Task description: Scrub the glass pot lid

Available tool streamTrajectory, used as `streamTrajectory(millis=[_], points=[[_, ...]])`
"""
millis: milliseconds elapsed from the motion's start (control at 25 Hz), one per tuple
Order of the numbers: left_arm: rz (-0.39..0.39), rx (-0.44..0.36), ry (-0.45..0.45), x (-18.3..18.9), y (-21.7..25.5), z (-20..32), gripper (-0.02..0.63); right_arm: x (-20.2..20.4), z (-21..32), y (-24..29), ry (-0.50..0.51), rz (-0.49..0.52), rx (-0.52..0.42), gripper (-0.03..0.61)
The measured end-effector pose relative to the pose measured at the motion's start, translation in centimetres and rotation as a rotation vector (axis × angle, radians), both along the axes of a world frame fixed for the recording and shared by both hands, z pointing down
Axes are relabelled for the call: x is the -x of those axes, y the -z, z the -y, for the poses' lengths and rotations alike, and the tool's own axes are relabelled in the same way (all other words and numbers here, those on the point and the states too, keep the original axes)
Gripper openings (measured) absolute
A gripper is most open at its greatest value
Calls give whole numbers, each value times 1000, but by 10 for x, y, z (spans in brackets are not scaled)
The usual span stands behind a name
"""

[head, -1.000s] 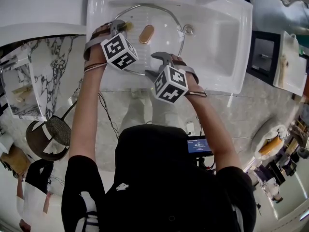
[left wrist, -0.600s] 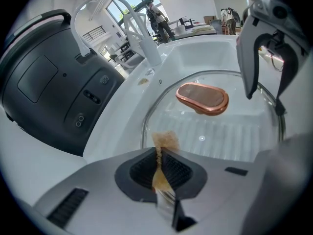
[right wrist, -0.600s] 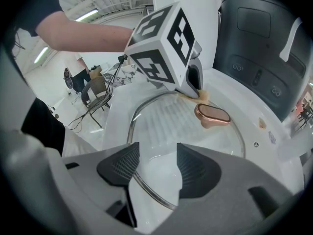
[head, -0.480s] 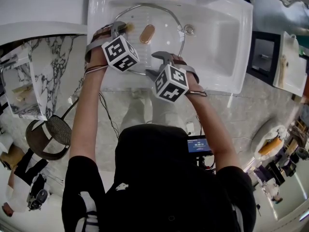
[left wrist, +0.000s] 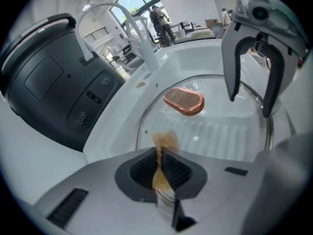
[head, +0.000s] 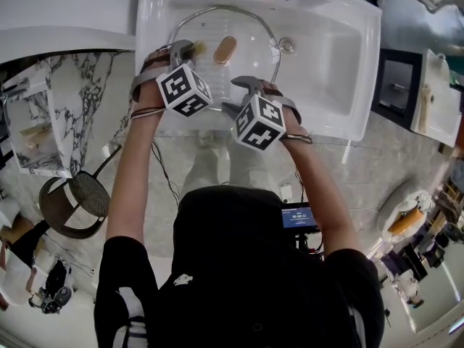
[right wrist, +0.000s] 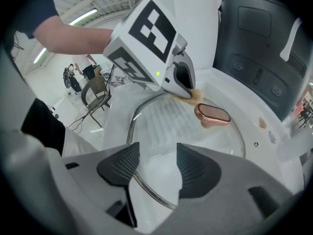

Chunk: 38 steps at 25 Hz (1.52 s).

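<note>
White sink (head: 326, 85) fills the far part of the head view, with marble counter (head: 72, 114) to its left. The glass lid (head: 250, 56) lies flat in the sink's left half. Only the left gripper view shows the faucet (left wrist: 105, 11) curving over the far rim. The left gripper (left wrist: 160, 153) has its jaws pressed together on a thin tan scrub pad (left wrist: 165, 141), just near of the copper knob (left wrist: 184, 101). The right gripper view shows that pad touching the glass. The right gripper (right wrist: 154, 163) has its jaws spread, and the lid's near rim crosses the gap.
</note>
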<state>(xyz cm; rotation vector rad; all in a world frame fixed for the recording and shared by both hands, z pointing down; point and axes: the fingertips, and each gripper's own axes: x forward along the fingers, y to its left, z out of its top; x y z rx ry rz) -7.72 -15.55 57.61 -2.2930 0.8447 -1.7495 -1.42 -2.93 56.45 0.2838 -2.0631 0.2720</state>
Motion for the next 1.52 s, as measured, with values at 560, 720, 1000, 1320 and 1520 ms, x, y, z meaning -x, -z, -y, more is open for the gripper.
streamTrajectory(millis=[560,720,1000,1320,1520], points=[[-24,7,9,3,4,-26,18,-1,0,0,-1,-11,7,225],[-31,28,12,5,5,-37,18,0,0,-1,-2,-13,7,225],[-54,57,49,8,7,-57,18,0,0,-1,-3,-19,7,225],[-87,62,80,10,12,-66,18,0,0,-1,-19,-22,6,225],[-130,74,93,9,26,-75,18,-1,-1,1,-12,-37,2,219]])
